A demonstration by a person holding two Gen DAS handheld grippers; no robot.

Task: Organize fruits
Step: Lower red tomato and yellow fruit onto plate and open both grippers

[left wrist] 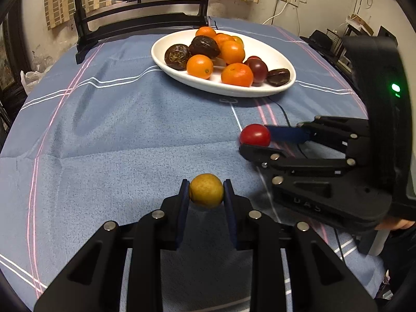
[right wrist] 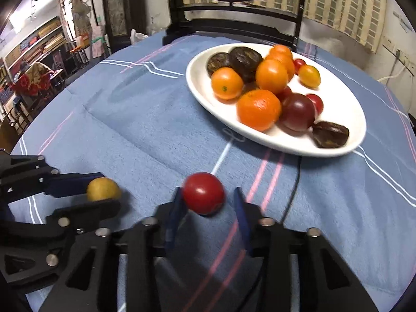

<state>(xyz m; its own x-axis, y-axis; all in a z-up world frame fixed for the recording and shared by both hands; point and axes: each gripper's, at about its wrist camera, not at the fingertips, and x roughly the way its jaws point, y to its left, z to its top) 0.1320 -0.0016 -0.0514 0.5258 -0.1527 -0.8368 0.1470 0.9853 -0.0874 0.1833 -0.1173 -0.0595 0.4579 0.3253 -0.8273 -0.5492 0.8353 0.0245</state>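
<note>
My left gripper (left wrist: 206,191) is shut on a small yellow fruit (left wrist: 206,190) and holds it above the blue cloth; it also shows at the left of the right wrist view (right wrist: 104,189). My right gripper (right wrist: 208,202) has a red cherry tomato (right wrist: 203,193) between its fingers; the tomato touches the left pad and a small gap shows at the right pad. In the left wrist view the right gripper (left wrist: 256,137) appears closed around the tomato (left wrist: 255,135). A white oval plate (left wrist: 286,62) ahead holds several oranges, dark passion fruits and tomatoes.
A blue striped tablecloth (left wrist: 117,130) covers the round table. A dark wooden chair (left wrist: 140,23) stands behind the plate. A thin black cable (right wrist: 293,189) runs over the cloth from under the plate. Wall sockets and clutter lie beyond the table's right edge.
</note>
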